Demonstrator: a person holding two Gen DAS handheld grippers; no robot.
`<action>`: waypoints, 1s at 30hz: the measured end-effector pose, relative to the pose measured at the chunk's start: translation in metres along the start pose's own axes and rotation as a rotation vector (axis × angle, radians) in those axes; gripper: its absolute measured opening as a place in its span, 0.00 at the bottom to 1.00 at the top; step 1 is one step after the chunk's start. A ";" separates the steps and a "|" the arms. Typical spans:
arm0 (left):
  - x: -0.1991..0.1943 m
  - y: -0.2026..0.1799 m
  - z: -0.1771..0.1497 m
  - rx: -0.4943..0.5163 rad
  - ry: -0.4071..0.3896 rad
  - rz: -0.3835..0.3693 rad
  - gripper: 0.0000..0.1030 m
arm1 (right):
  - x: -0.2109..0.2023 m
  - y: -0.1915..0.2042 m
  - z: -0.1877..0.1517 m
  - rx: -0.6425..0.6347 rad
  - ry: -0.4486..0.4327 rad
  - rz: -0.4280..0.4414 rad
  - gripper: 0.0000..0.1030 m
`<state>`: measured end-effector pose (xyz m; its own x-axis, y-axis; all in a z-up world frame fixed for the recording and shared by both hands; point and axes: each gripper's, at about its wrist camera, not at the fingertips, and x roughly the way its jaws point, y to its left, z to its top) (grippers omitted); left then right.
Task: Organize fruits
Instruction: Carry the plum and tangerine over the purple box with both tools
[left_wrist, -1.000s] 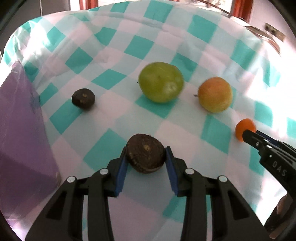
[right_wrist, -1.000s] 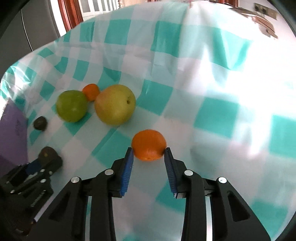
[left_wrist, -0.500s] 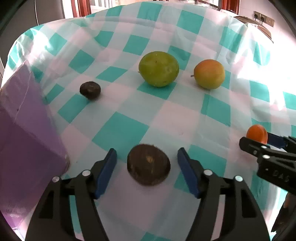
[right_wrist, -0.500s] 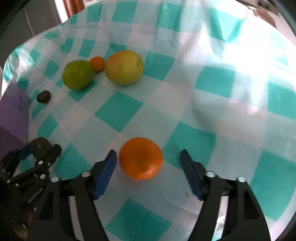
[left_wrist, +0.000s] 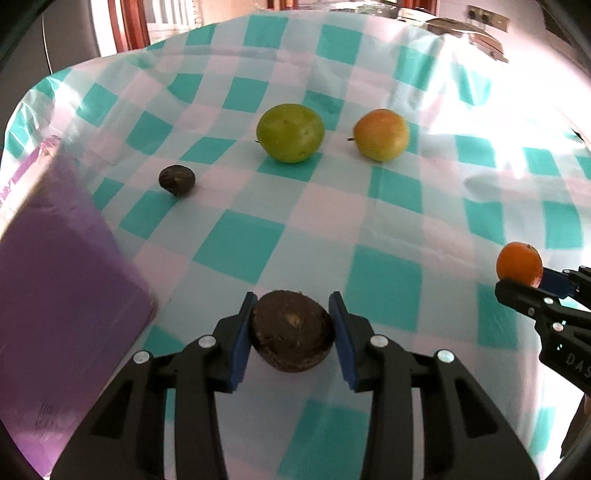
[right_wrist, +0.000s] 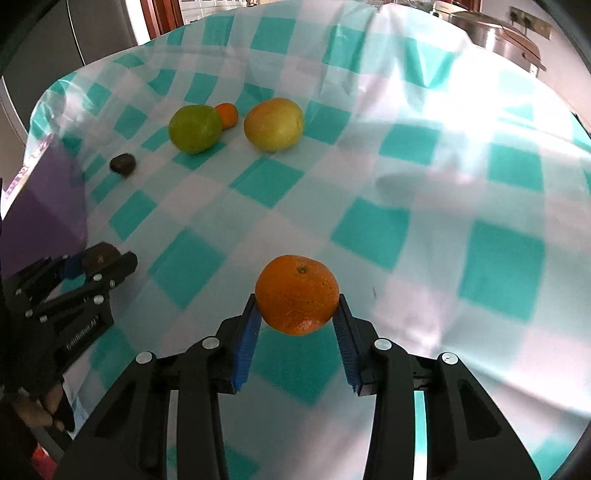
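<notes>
**Both grippers hold fruit over the checked cloth**

A smooth purple box (left_wrist: 62, 295) stands at far left. The left hand-held gripper (left_wrist: 291, 332) clamps a rough, round brown fruit (left_wrist: 291, 339); a smaller brown fruit (left_wrist: 176, 180) lies beyond. Farther back on the glossy teal-and-white tablecloth (left_wrist: 388, 221) sit a green apple (left_wrist: 290, 133) and a yellow apple (left_wrist: 381, 134). The right hand-held gripper (right_wrist: 297, 325) grips a dimpled orange (right_wrist: 297, 304).
</notes>
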<state>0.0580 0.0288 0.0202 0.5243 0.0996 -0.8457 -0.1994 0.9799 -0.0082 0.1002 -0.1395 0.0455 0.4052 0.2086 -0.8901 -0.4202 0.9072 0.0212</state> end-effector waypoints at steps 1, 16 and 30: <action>-0.006 -0.001 -0.003 0.006 -0.001 -0.006 0.39 | -0.006 -0.001 -0.006 0.006 0.002 0.003 0.38; -0.141 -0.015 -0.054 0.076 -0.112 -0.086 0.39 | -0.102 0.011 -0.061 0.046 -0.124 0.109 0.38; -0.177 0.065 -0.028 0.035 -0.183 -0.125 0.39 | -0.142 0.079 -0.019 -0.003 -0.240 0.151 0.38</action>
<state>-0.0713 0.0705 0.1541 0.6856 0.0033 -0.7280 -0.0960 0.9917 -0.0858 -0.0058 -0.1044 0.1650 0.5181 0.4225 -0.7437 -0.4930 0.8580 0.1440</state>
